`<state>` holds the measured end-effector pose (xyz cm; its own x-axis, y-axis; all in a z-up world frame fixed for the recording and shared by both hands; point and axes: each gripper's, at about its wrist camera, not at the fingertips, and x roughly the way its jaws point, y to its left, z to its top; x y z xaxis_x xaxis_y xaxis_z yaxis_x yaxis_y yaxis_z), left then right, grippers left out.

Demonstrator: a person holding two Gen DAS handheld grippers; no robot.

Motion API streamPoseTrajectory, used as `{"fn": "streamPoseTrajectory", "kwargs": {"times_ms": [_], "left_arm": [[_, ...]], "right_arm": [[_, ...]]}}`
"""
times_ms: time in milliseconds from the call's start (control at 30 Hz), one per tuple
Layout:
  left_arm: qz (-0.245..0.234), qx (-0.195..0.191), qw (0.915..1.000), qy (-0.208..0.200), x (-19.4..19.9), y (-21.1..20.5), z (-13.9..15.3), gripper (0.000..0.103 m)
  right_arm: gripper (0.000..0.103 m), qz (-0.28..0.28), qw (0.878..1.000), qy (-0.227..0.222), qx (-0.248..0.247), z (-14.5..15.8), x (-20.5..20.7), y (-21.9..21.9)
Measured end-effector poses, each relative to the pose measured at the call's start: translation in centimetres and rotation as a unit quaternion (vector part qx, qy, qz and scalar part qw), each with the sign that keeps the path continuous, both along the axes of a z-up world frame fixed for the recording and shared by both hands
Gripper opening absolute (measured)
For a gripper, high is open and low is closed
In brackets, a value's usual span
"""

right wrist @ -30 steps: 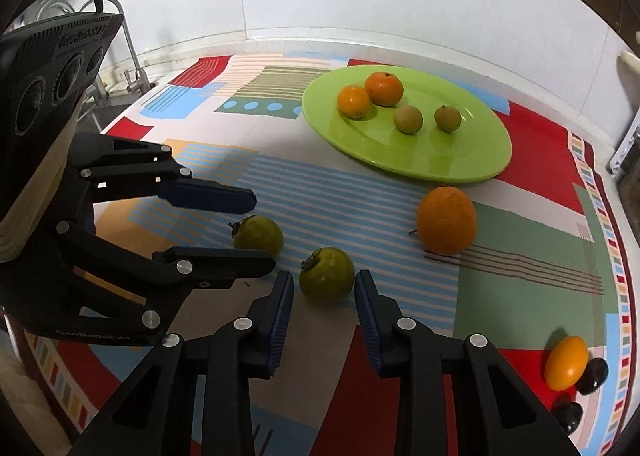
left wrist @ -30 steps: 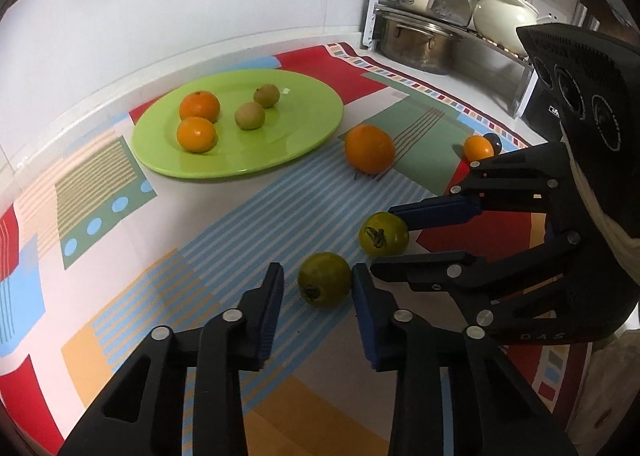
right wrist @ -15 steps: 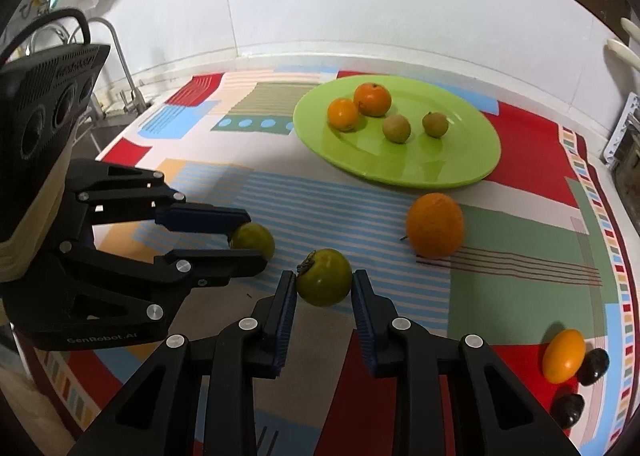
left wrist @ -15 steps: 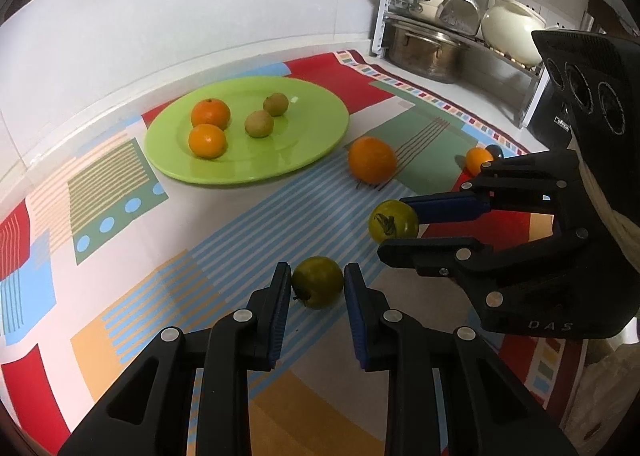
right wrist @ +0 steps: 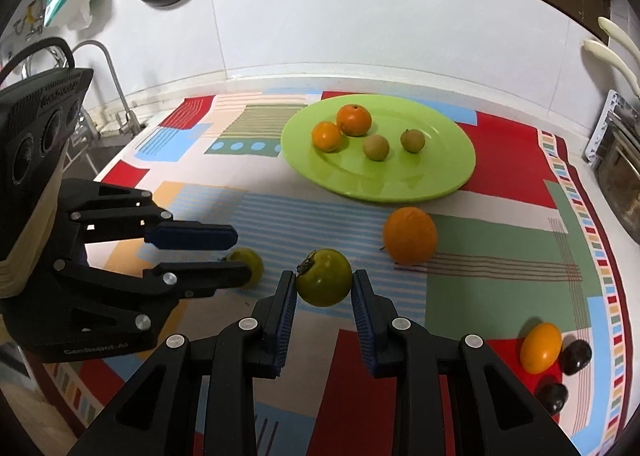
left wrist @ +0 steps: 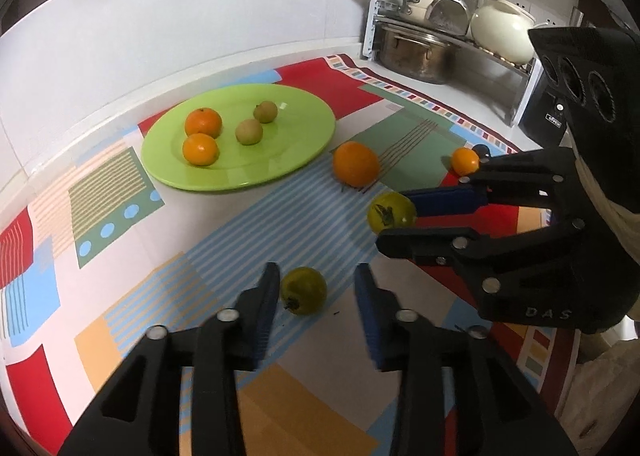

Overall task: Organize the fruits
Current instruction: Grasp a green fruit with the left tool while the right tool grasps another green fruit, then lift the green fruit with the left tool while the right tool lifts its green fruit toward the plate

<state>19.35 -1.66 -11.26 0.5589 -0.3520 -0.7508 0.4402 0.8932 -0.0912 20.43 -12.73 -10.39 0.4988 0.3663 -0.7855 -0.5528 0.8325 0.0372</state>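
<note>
Left tongs (left wrist: pixel 316 292) wide open, low over the surface (left wrist: pixel 120 308), blue pads either side of a green tomato (left wrist: pixel 303 290); the fruit sits on the striped cloth nearer the left pad, clear gap to the right pad, no grip. From the right wrist view the same left tongs (right wrist: pixel 236 252) come in from the left edge with that tomato (right wrist: pixel 246 263) at the tips. Right tongs (right wrist: pixel 324 288) narrowed on a second green tomato (right wrist: pixel 324 277), both pads touching its sides, stem facing up-left; can't tell whether it is lifted off the cloth. In the left wrist view the right tongs (left wrist: pixel 394 219) show side-on, with the second tomato (left wrist: pixel 391 211) between the fingers. Green plate (right wrist: pixel 448 175) lies further back, carrying two tangerines (right wrist: pixel 353 119) (right wrist: pixel 326 136) and two small brownish-green fruits (right wrist: pixel 376 147) (right wrist: pixel 412 140). Large orange (right wrist: pixel 409 235) is on the cloth just beside the plate's near rim, right of the held tomato. Far right, near the cloth border: an oval orange-yellow fruit (right wrist: pixel 541 347) touching a dark round fruit (right wrist: pixel 576 351), with another dark one (right wrist: pixel 553 396) just below.
</note>
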Motion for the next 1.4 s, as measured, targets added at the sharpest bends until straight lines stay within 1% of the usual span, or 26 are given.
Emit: {"fn": "streamPoseTrajectory", "kwargs": {"times_ms": [100, 267, 333, 367, 533, 767, 933, 1133, 1233, 1400], "left_arm": [[0.015, 0.015, 0.9998, 0.003, 0.4, 0.1, -0.7, 0.04], [0.02, 0.009, 0.9995, 0.024, 1.2, 0.2, -2.0, 0.04], [0.022, 0.002, 0.9993, 0.029, 1.4, 0.4, -2.3, 0.033], [0.022, 0.0, 0.9993, 0.03, 1.4, 0.4, -2.3, 0.027], [0.022, -0.002, 0.9995, 0.024, 1.2, 0.3, -1.8, 0.027], [0.035, -0.005, 0.9993, 0.012, 1.1, 0.4, -0.2, 0.027], [0.043, -0.01, 0.999, -0.002, 1.3, 0.6, 1.3, 0.027], [0.052, -0.019, 0.9978, -0.036, 1.7, 0.9, 3.6, 0.027], [0.058, -0.019, 0.9966, -0.056, 1.9, 0.9, 4.7, 0.027], [0.062, -0.022, 0.9948, -0.078, 2.6, 1.0, 6.2, 0.027]], "right_arm": [[0.029, -0.004, 1.0, 0.005, -0.003, -0.4, -0.1, -0.1], [0.029, -0.012, 1.0, 0.016, 0.0, -1.1, 0.1, 0.0], [0.029, -0.014, 1.0, 0.02, -0.001, -1.4, 0.3, 0.0], [0.029, -0.014, 1.0, 0.02, -0.002, -1.5, 0.3, 0.0], [0.029, -0.016, 1.0, 0.021, 0.0, -1.5, 0.4, 0.0], [0.029, -0.019, 1.0, 0.01, 0.009, -0.4, 0.3, -0.3], [0.029, -0.023, 1.0, -0.005, 0.019, 1.0, 0.4, -0.5], [0.029, -0.035, 0.998, -0.031, 0.031, 3.2, 0.8, -0.6], [0.029, -0.043, 0.997, -0.044, 0.043, 4.3, 1.1, -0.8], [0.029, -0.061, 0.994, -0.062, 0.067, 6.2, 1.8, -0.9]]}}
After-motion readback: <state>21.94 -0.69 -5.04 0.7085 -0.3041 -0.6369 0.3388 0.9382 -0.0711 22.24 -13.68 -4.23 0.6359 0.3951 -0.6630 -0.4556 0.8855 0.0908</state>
